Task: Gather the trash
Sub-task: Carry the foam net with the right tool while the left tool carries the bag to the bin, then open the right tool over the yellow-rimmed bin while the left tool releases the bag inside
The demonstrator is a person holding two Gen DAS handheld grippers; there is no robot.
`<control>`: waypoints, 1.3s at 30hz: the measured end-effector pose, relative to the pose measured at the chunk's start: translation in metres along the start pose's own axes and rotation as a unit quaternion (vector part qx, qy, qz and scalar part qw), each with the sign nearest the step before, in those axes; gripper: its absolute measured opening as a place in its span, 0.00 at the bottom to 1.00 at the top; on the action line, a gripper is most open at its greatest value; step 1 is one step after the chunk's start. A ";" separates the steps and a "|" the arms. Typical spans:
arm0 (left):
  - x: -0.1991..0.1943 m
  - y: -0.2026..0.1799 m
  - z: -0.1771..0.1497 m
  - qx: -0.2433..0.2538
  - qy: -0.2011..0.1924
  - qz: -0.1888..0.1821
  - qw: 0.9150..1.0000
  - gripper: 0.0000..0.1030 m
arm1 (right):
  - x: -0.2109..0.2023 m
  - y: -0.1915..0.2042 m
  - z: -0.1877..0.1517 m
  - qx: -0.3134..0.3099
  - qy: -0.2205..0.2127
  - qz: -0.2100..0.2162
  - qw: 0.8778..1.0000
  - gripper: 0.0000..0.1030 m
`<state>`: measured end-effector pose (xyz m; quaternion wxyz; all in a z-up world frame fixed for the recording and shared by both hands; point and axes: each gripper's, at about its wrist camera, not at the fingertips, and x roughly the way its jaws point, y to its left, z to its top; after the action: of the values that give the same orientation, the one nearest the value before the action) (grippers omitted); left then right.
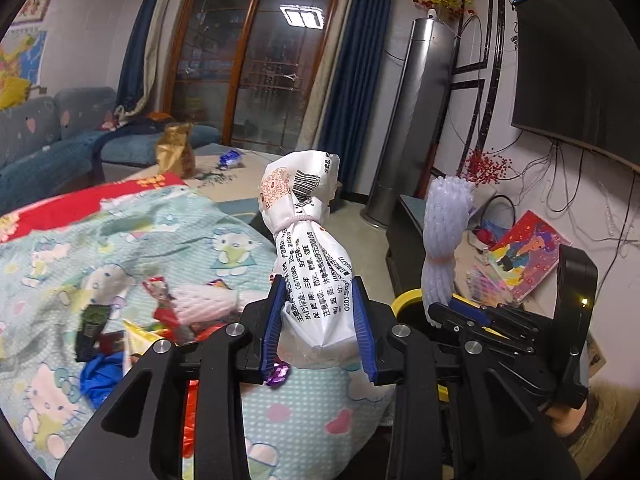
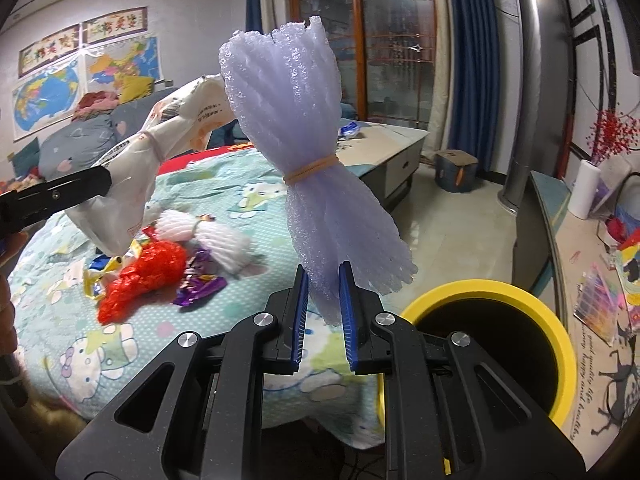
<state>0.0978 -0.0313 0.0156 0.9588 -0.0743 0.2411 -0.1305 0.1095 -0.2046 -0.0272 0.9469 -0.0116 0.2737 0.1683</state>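
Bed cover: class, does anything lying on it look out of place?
Yes. Loose litter sits on the cartoon-print cover: a red mesh net, a white foam net and purple wrappers, scattered rather than binned.

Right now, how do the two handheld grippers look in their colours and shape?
Both the left gripper and the right gripper are matte black, with angular linkage arms, round silver bolts, and two ribbed blue pads. No cables, markings or sleeves are clearly visible.

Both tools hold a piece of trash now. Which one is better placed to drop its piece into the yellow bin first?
The right tool, probably. Its purple foam net hangs just beside the yellow bin. The left tool holds the white bag farther away, over the bedcover.
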 end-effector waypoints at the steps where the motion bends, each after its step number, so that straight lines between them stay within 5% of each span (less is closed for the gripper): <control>1: 0.001 -0.001 0.000 0.002 0.000 -0.002 1.000 0.30 | -0.001 -0.003 0.000 0.002 0.000 -0.004 1.000 0.11; 18: 0.045 -0.058 -0.014 0.047 0.032 -0.062 0.996 0.30 | -0.004 -0.071 -0.015 0.077 0.016 -0.054 0.995 0.11; 39: 0.115 -0.122 -0.041 0.084 0.086 -0.130 0.984 0.30 | 0.017 -0.155 -0.055 0.205 0.081 -0.058 0.974 0.11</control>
<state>0.1500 -0.1839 -0.0459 0.9123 -0.0127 0.2988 -0.2797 0.1449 -0.3523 -0.0939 0.9121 0.1533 0.3767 0.0523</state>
